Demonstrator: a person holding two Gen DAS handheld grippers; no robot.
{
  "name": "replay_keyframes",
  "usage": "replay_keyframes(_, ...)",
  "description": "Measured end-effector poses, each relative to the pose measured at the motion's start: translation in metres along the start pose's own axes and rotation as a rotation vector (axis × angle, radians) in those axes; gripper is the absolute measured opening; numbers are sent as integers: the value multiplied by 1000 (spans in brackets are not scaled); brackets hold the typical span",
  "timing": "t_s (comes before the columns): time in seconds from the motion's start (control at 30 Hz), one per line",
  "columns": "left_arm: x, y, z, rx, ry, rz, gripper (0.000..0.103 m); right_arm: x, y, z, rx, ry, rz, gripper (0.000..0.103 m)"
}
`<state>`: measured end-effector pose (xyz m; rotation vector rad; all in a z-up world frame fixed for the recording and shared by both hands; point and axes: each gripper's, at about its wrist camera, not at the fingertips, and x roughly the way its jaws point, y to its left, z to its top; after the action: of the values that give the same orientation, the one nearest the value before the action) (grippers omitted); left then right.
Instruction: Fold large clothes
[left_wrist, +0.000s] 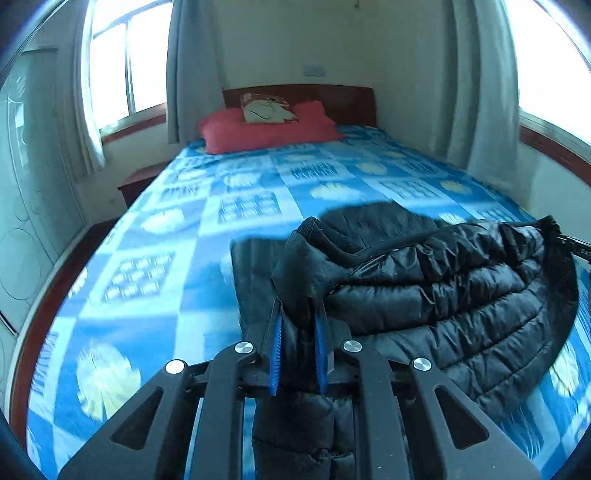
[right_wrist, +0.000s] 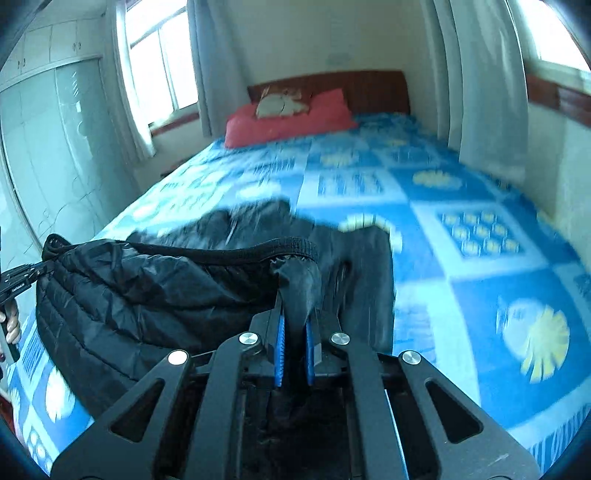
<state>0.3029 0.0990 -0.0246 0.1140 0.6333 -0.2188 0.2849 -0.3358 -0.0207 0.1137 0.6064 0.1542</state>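
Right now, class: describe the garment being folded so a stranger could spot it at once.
Start at the bed with the blue patterned cover and red pillow by the headboard. Near its foot is a black quilted puffer jacket, an edge pinched at each end. It is the only dark, shiny, ribbed thing on that bright cover.

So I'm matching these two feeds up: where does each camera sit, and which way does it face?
Left wrist: on the left gripper, looking along the bed to the headboard; its fingers clamp the black jacket.
Right wrist: on the right gripper, same heading, clamping the jacket's other end; a hand shows at left.
Shared: jacket, bed, red pillow.
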Motion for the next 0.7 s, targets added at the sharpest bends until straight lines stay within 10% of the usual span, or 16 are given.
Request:
replay_keyframes(0.37,140,10,104,-46,53,184,15,132,3,101,22,-4,-137,8)
replay_keyframes(0.7,251,23,66,-70,230,270,15,251,-16,70,40,173,-198,8)
